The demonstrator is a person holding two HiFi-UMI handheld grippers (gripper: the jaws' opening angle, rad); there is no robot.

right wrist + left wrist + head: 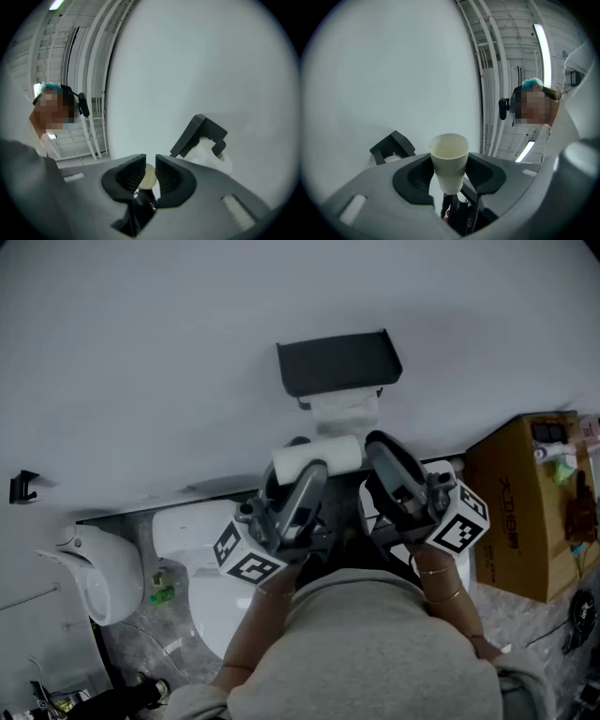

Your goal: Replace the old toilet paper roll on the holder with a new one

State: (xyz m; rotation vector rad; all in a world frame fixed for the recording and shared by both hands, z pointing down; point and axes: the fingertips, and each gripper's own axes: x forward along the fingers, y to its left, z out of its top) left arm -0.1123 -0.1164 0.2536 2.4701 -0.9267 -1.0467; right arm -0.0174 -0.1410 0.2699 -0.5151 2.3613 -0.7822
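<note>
Grasping a pale roll [319, 456] with the left gripper [300, 482], up in front of the white wall [141, 352]. In the left gripper view, seen as a hollow cream tube standing upright, with the open end on top. Pressed on both sides by the dark ribbed fingers [417, 180], which stand wide apart around it.

Lying crosswise in the head view, just below the black holder [339, 362] on the wall and not touching it. Under that holder, some white paper [345, 409] hanging.

Beside it on the right, the right gripper [150, 171], raised to about the same height. Fingers [131, 176] drawn almost together there, with only a narrow slit between them. Low in this slit, a small rounded cream piece of the roll, clenched between the two pads. Beyond the fingers in the right gripper view, the holder again, tilted, with the white paper under it.

Lower in the head view, a white toilet [202, 540] on the left and a brown cardboard box [520, 507] on the right, well apart from the roll.
</note>
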